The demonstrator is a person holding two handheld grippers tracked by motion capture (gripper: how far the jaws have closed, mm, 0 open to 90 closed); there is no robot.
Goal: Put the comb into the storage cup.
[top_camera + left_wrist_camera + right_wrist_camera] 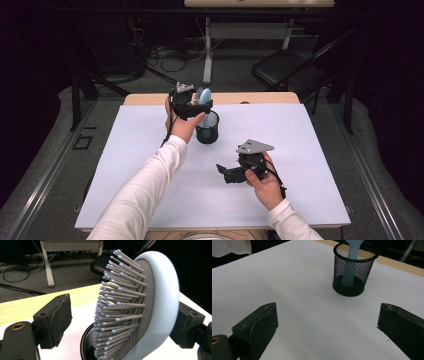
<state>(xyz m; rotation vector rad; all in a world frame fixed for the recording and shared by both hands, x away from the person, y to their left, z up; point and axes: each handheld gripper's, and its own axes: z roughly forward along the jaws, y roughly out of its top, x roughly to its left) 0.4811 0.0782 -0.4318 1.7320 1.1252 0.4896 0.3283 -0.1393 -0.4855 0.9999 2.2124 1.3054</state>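
holding your left claw (192, 102) at the far side of the table (140, 150), you have its jaws standing on either side of the pale blue hairbrush (147, 312). in the left gripper view the left pad is clear of the bristles, the right jaw sits just behind the brush back, and whether that one touches you cannot tell; the grip looks loose, not pressing. the brush stands handle-down in the black mesh cup (207, 128), its head rising above the rim, tilted. further right, nearer to you, your right claw (223, 172) hangs low over the bare white table with its jaws wide apart and nothing between them, pointing towards the cup, well apart from it.
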